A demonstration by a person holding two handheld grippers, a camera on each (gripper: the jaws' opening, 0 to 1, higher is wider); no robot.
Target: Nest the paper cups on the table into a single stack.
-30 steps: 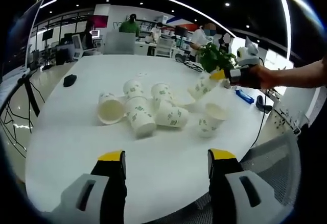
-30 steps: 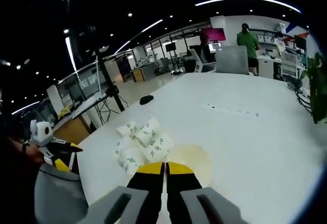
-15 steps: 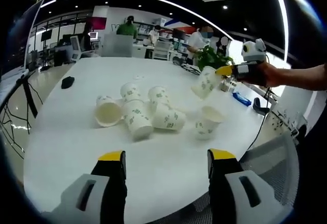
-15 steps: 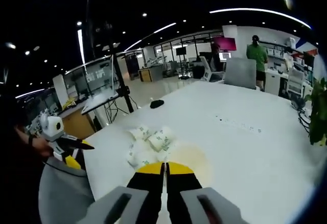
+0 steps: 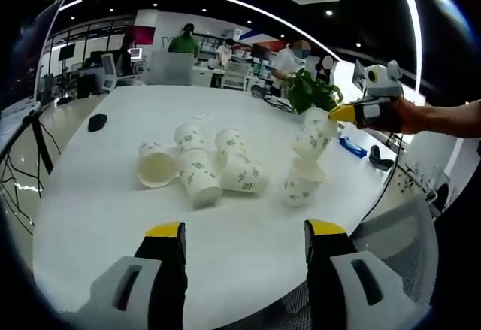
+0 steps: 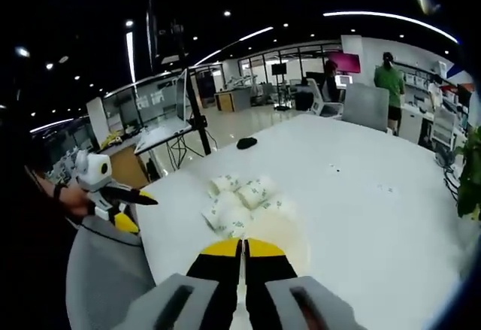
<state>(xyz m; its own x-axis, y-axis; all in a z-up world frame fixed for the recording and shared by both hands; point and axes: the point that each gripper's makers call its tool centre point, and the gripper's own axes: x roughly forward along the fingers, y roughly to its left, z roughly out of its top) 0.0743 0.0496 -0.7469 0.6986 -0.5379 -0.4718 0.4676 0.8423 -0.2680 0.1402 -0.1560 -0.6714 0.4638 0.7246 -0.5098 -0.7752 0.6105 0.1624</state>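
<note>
A: Right gripper [image 6: 242, 249]: we log its jaws pressed together on the rim of a paper cup, whose pale mouth spreads just beyond the tips in the right gripper view. In the left gripper view the held cup [image 5: 315, 133] hangs tilted, base down, directly above the upright cup [image 5: 302, 182] standing on the worktop [image 5: 113, 217].

B: Left gripper [image 5: 244, 234]: jaws spread apart, grasping nothing, hovering over the near edge of the worktop, well apart from any cup.

A: We count a cluster of cups lying on their sides [image 5: 199, 168] to the left of the upright one, touching one another; the nearest has its open mouth toward us.

B: Step in hand, as we judge it: seating the held cup into the upright cup, starting the stack. It appears close to the rim but not yet seated.

A: Next move calls for squaring the tilt so the base enters the mouth cleanly, then lowering and letting go. An off-centre entry could tip the upright cup.

B: A plant and people at desks lie beyond the worktop.
</note>
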